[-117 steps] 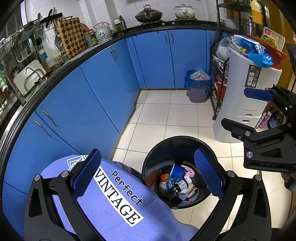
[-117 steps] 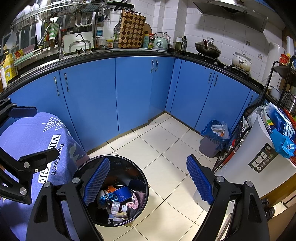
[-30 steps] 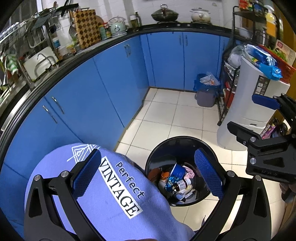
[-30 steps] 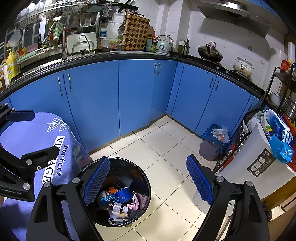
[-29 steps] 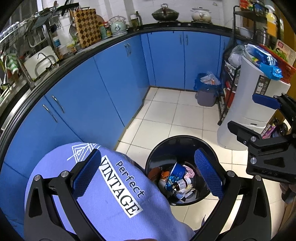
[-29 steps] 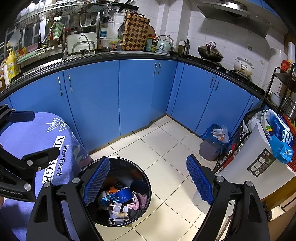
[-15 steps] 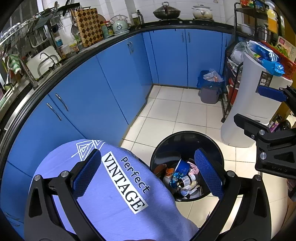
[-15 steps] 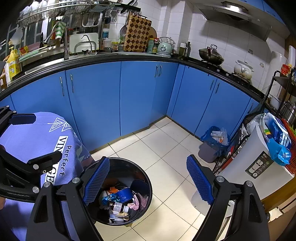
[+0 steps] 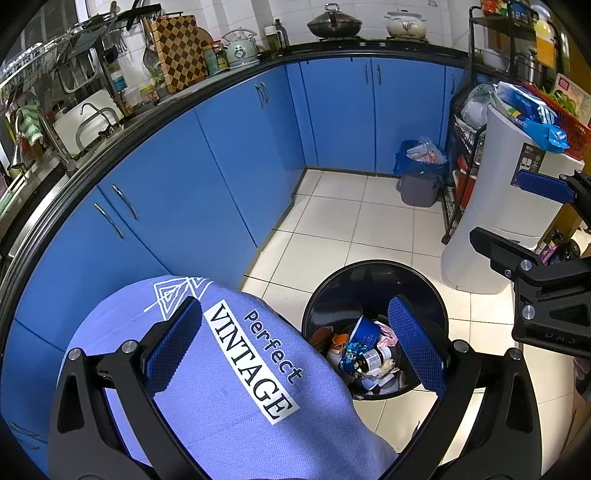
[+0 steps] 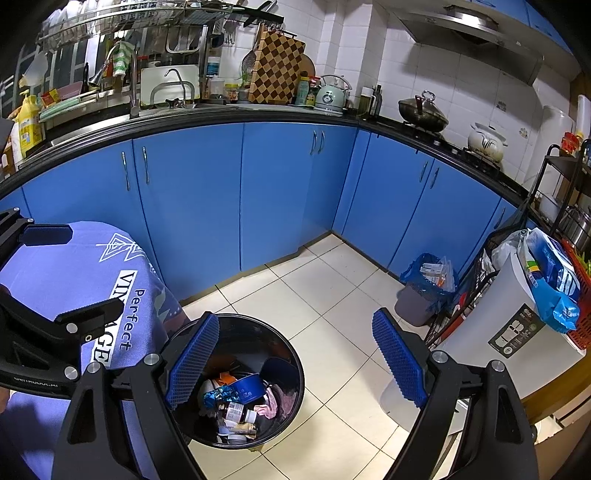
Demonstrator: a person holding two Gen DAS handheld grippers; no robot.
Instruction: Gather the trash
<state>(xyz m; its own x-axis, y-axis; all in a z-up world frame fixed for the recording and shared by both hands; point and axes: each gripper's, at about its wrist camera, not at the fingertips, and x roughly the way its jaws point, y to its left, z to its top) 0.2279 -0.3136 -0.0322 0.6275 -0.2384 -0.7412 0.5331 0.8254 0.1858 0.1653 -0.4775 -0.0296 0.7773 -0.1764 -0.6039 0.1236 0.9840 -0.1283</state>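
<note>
Compared with the earlier frames, both cameras now sit a little higher and further back: more of the curved run of glossy blue cabinet doors fills the upper half of each frame, and the round black trash bin has slid slightly lower. What lies in the bin looks unchanged.

The left gripper is spread wide with nothing between its blue ridged pads; the right gripper is likewise spread wide and empty. The mixed trash, among it a blue paper cup, a crinkled blue foil wrapper, a small brown bottle and a pink scrap, lies at the bottom of the black bin, at lower centre-right in the left view and lower centre-left in the right view.

In the left view the lavender "Perfect VINTAGE" cloth fills the lower left, directly under the left pad, and the right gripper shows at the right edge. The right view alone shows the steel range hood at upper right and the yellow detergent bottle at far left. Both show the small grey bin lined with a blue bag and the tall white plastic appliance.
</note>
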